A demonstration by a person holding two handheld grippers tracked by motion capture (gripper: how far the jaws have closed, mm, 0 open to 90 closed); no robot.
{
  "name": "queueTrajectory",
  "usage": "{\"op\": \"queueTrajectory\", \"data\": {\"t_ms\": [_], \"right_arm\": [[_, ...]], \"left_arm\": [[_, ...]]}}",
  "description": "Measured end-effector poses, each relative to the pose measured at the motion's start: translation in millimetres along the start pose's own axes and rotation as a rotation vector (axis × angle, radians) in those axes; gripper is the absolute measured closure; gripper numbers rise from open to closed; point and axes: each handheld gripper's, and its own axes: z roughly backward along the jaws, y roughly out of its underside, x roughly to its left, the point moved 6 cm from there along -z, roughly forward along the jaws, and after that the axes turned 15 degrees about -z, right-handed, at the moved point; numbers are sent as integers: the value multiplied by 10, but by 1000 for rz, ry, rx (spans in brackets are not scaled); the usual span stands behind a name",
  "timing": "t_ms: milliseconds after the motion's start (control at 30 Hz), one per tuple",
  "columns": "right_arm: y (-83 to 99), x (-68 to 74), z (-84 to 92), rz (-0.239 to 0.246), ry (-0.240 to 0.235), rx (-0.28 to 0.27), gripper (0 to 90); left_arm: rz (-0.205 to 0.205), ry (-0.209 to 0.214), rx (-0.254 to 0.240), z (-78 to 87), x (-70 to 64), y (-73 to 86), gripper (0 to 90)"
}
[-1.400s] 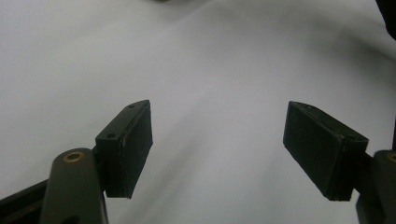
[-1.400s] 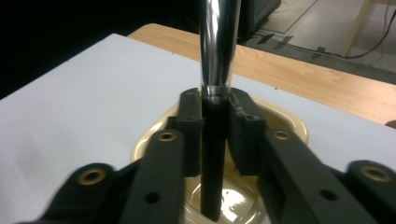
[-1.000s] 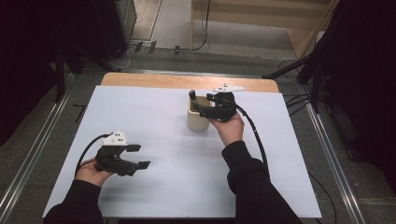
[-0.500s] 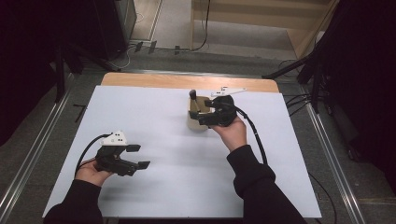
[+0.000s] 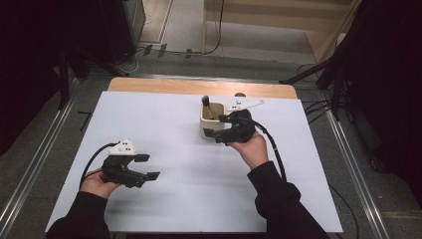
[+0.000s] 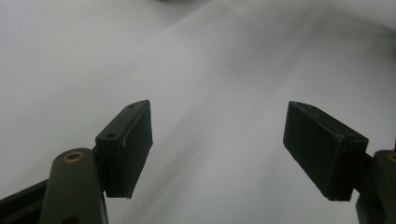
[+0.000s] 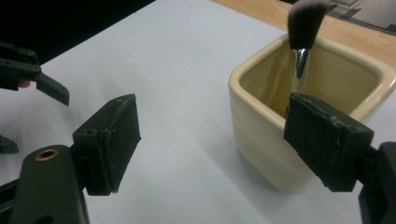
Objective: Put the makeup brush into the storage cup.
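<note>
Now, starting at the near left corner of the worktop (image 5: pixel 164 114), your left claw (image 5: pixel 147 166) sits low over the white sheet, held in your left hand (image 5: pixel 97 183) with its cable looping back toward your sleeve. Its jaws stand well apart, and in the left gripper view nothing but bare white surface lies between them.

Moving right, toward the far edge and a little right of the middle, you have the cream square cup (image 5: pixel 211 124) standing upright on the white sheet, just short of the wooden strip along the far edge. A makeup brush (image 5: pixel 206 105) leans inside it, dark bristle head up and poking above the rim; the right gripper view shows its metal ferrule against the inner wall.

Just beside the cup's right side is your right claw (image 5: pixel 214 134), gripped in your right hand (image 5: pixel 251 147). Its jaws have just been opening and now stand wide apart with nothing between them. In the right gripper view the cup (image 7: pixel 299 107) stands beside and partly behind the right-hand jaw, and whether the two touch you cannot tell.
</note>
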Motion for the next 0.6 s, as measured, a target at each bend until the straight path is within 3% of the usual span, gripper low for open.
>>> {"op": "queueTrajectory", "data": {"t_ms": [367,600], "right_arm": [[177,50,37,17,-34,44,208],[251,79,61,18,-64,41,209]], "left_arm": [[0,0,0,0,1,2,246],[-2,1,4,-4,-2,2,246]]}}
